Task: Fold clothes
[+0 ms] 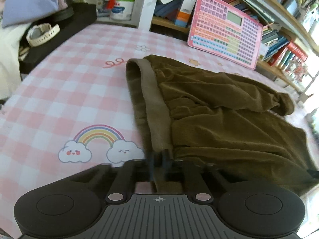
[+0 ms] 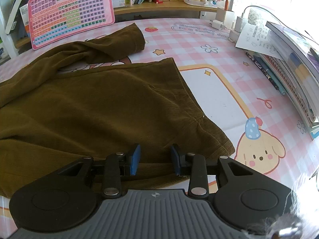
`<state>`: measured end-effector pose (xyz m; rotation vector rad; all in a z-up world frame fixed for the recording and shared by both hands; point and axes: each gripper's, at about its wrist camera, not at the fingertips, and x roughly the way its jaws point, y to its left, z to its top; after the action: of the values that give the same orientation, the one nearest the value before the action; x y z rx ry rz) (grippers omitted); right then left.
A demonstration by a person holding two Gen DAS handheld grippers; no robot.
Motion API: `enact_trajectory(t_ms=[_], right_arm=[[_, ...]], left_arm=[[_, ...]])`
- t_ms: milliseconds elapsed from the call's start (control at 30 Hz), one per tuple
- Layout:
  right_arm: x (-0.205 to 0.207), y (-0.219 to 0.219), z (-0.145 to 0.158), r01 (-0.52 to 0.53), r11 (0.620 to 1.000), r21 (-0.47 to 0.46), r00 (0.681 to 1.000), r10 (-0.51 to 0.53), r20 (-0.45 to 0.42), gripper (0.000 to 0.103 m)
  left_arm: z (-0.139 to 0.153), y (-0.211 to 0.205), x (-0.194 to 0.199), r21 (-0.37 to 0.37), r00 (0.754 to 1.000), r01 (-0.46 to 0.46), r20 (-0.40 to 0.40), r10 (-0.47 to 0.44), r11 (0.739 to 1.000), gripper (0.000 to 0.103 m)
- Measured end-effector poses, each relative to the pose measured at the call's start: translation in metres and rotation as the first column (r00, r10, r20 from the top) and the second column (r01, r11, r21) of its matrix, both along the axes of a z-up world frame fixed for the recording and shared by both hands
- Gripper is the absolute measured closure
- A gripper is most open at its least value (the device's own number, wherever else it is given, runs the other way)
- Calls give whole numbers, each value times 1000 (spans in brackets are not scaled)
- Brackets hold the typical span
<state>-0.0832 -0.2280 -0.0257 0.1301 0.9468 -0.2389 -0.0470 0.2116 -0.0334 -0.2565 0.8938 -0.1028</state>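
A pair of olive-brown corduroy trousers point(image 1: 229, 119) lies spread on the pink checked table. Its grey-brown waistband point(image 1: 153, 107) runs from the table's middle down to my left gripper point(image 1: 159, 159), which is shut on the waistband's near end. In the right wrist view the trousers point(image 2: 99, 103) fill the left half, with one leg point(image 2: 119, 39) folded back toward the far side. My right gripper point(image 2: 155, 157) stands open over the near leg's hem, blue pads point(image 2: 135, 157) apart, cloth lying between and under them.
A pink keyboard toy point(image 2: 69, 12) leans on the bookshelf behind the table. A stack of books and notebooks point(image 2: 295, 75) lines the right edge, with chargers point(image 2: 219, 23) behind. A watch point(image 1: 41, 34) on a black box sits at far left. Bare tablecloth point(image 1: 69, 99) lies left of the trousers.
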Motion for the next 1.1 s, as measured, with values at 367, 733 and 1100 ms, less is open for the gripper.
enact_trajectory(t_ms=[367,733,1100], right_arm=[[-11,31,1,-83,996,20,996,83,-35,66],[-7,28,6,-74,994,74,997,76,-25,56],[35,4,47,-167,983,75,981,159,109,51]], left_arm=[[3,35,-2,27,999,-45,-12,46,999,97],[26,34,-4,86,990,-104,109,94,991,59],[34,-21,-3,14,982,-34,186,31,999,53]])
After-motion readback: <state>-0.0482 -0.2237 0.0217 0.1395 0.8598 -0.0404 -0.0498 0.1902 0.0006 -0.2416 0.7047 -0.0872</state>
